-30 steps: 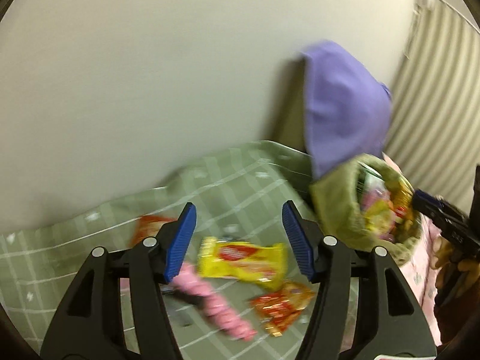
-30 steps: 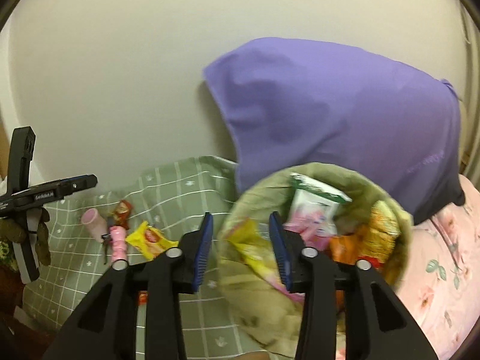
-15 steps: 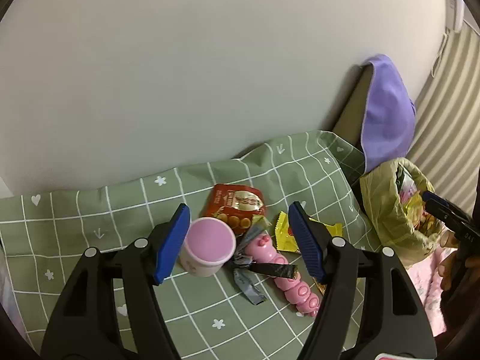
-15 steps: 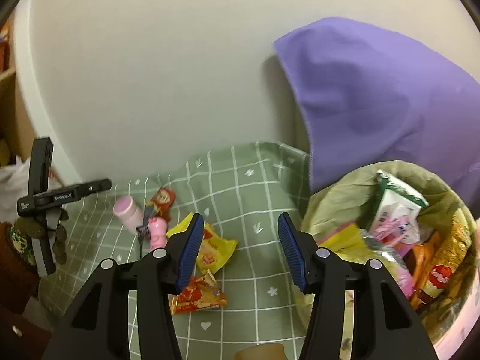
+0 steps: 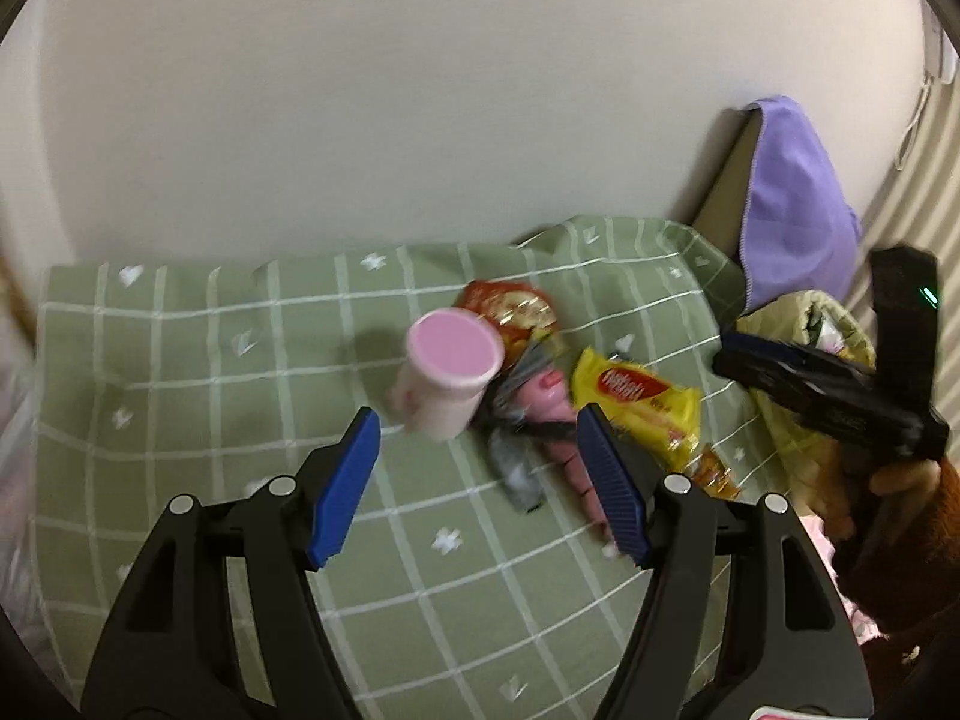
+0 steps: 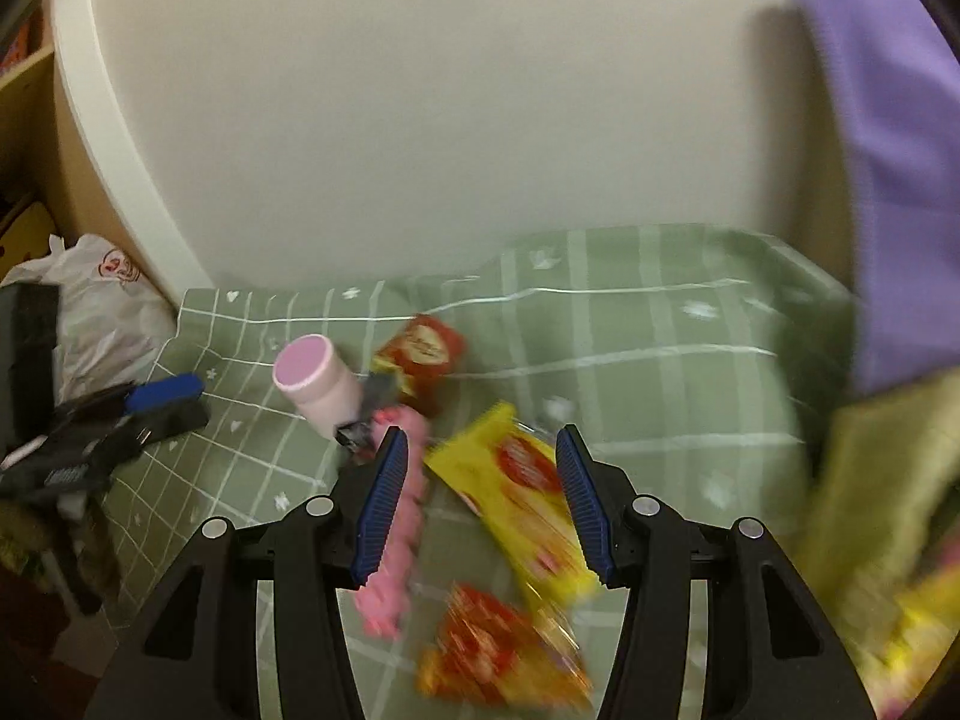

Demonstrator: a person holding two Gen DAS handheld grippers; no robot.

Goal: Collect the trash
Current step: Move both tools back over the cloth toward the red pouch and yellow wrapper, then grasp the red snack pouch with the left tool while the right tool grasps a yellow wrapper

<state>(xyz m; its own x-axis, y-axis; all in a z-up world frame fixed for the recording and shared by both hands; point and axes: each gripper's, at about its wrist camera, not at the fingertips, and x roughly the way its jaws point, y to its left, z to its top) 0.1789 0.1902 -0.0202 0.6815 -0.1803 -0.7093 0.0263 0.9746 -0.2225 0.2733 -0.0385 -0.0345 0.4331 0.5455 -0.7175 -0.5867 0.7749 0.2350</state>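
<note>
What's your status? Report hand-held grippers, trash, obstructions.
Left hand-held gripper open, empty, facing pink cup. Right hand-held gripper open, empty, over yellow wrapper. Nothing blocking.

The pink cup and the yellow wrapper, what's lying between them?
Between the pink cup and the yellow wrapper lie a crumpled grey wrapper and a bumpy pink toy, seen in the left wrist view.

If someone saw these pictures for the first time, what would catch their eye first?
Probably the bright litter heaped on the green checked blanket: a pink cup beside a red snack packet, with a yellow wrapper lying right of them. Next, the purple pillow against the wall.
</note>
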